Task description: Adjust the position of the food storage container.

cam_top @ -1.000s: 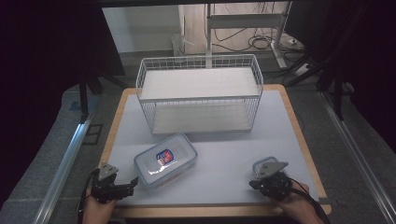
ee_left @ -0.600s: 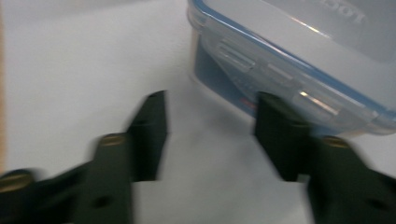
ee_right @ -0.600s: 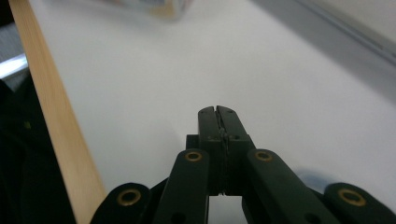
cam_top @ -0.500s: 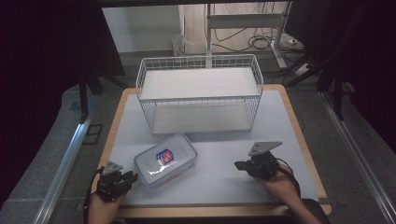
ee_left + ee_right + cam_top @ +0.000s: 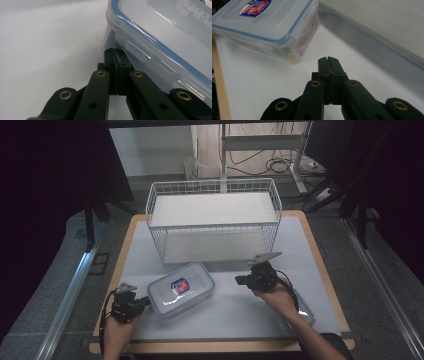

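The left gripper (image 5: 115, 53) has just been closing; its jaws now meet, nothing between them, and their tips sit at the lower edge of the clear plastic food container (image 5: 160, 37), just under a side latch; whether they touch it is hard to tell. That view cuts the container off at the right and top.

From above, the left gripper (image 5: 145, 301) lies at the container's (image 5: 181, 290) near-left end, on the white table top (image 5: 235, 310). The blue-rimmed lid is on, with a red and blue label; the contents are blurred behind the wall, only coloured shapes showing in the right gripper view (image 5: 265, 27).

The right gripper (image 5: 329, 60) is pressed together and empty, near the container but apart from it. In the high view it (image 5: 240, 280) points left toward the container. Half under the right forearm lies a second clear lid or tray (image 5: 305, 312), mostly hidden.

Behind stands a white wire basket (image 5: 215, 227) with a flat white sheet lying across its top.
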Demonstrator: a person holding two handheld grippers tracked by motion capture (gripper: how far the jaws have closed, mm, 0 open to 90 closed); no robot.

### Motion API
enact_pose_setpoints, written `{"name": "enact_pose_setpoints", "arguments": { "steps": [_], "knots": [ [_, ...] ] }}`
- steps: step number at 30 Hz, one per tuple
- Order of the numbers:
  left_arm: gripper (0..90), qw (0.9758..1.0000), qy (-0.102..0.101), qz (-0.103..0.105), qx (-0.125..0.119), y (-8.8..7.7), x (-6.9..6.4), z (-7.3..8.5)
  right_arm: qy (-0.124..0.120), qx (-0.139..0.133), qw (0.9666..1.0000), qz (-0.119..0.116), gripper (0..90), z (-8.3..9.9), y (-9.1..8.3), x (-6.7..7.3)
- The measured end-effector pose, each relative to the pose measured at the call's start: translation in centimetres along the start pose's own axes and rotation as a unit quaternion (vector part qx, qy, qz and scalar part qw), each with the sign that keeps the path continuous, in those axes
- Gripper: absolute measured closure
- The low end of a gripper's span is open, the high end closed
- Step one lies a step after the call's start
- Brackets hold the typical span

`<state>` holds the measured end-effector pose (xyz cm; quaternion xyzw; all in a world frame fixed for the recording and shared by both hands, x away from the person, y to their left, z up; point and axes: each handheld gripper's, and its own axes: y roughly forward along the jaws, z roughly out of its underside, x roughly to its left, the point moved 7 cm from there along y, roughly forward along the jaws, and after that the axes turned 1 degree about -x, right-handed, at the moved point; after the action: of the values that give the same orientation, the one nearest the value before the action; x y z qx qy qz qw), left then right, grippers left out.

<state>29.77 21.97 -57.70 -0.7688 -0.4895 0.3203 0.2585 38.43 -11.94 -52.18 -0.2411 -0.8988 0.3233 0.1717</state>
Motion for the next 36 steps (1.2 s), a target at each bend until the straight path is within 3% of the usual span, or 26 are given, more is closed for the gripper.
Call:
{"name": "enact_pose_setpoints", "arguments": {
  "steps": [6, 14, 23, 36],
  "knots": [
    [89.6, 0.9998, 0.015, 0.007, 0.006, 2.3, -0.9, -2.3, 0.009, 0.007, 0.9998, 0.015, 88.9, -0.6, 1.4, -1.1],
    [89.6, 0.9991, 0.035, 0.022, 0.005, 5.1, -2.7, -4.9, 0.014, 0.01, 0.9992, 0.035, 88.2, -0.5, 1.7, -1.6],
    [89.7, 0.999, 0.033, 0.029, 0.001, 6.2, -3.8, -5.9, 0.023, 0.017, 0.9983, 0.052, 88.8, -0.2, 1.2, -2.3],
    [89.9, 0.9985, 0.046, 0.029, -0.001, 6.6, -5.3, -5.9, 0.019, 0.033, 0.9977, 0.056, 89.6, 1.4, -0.8, -1.4]
  ]
}}
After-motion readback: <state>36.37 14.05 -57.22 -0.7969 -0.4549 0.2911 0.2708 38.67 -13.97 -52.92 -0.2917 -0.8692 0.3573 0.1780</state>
